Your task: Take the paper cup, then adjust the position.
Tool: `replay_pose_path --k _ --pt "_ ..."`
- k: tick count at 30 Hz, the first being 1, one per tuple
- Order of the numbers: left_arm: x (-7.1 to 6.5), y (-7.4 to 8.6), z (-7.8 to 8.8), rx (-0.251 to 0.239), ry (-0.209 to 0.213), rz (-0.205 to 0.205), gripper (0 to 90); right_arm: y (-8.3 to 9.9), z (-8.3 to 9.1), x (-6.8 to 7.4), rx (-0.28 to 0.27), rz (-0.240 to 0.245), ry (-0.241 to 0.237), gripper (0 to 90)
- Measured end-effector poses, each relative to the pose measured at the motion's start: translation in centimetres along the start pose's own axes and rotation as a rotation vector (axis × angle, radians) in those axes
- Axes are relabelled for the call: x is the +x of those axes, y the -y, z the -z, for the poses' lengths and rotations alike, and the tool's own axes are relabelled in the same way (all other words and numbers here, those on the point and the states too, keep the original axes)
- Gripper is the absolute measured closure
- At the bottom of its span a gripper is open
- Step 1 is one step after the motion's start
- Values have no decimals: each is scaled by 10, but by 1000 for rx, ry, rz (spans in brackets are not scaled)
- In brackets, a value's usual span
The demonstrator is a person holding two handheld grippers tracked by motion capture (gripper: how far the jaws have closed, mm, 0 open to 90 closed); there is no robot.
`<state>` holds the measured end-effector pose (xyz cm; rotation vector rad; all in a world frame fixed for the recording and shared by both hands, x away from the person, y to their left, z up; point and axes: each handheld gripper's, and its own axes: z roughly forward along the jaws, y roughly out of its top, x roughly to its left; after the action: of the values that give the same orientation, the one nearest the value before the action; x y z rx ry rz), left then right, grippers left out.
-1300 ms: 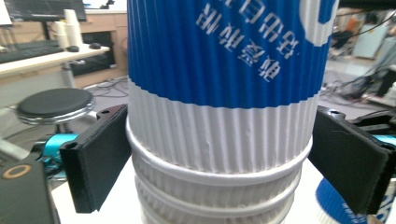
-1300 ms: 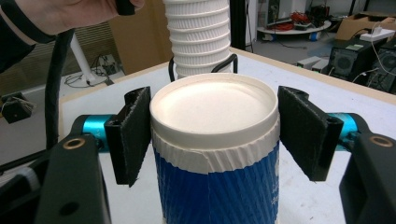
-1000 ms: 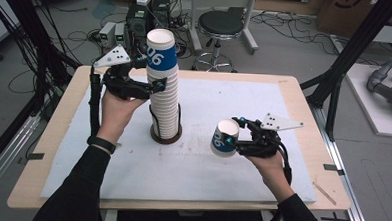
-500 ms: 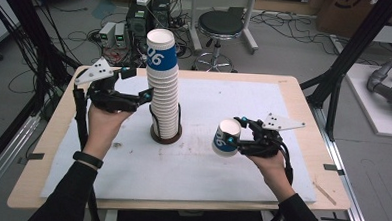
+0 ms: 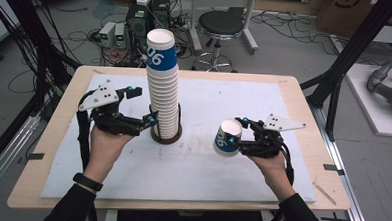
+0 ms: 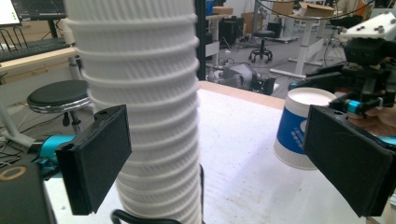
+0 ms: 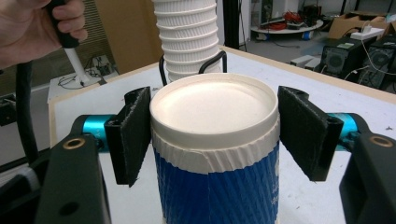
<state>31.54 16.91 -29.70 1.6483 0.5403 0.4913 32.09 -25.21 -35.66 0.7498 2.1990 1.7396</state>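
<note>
Cup stack [image 5: 164, 91] in its black holder [image 5: 166, 135] blocks mid-table, just beside left gripper [image 5: 151, 121]. Bare mat [image 5: 204, 106] lies open between stack and held cup [image 5: 228, 138]. Mat near the front edge is also free.

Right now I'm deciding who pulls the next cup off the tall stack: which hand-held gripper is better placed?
Left. The left hand-held gripper stands open with its jaws on either side of the cup stack near its base, while the right hand-held gripper is already shut on a blue cup.
</note>
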Motion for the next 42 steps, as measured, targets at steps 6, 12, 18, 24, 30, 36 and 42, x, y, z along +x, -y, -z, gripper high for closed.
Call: replay_pose_path --k 6,12,18,24,30,36,42 --pt "-11 21 1 0 18 15 82 2 0 -1 7 -7 1 302" --pt "-16 42 4 1 13 30 82 3 -1 -1 9 -7 2 302" --pt "-25 66 5 -7 7 29 82 5 -2 -1 16 -1 5 302" --pt "-30 74 3 -3 26 37 82 5 -2 -1 18 -5 6 302" --pt "-32 79 1 -1 26 45 82 6 -2 -1 19 -2 7 302" --pt "-32 81 0 7 34 49 82 6 -1 -2 16 -7 9 302" --pt "-34 82 -5 15 61 47 82 6 -1 -1 14 0 2 302"
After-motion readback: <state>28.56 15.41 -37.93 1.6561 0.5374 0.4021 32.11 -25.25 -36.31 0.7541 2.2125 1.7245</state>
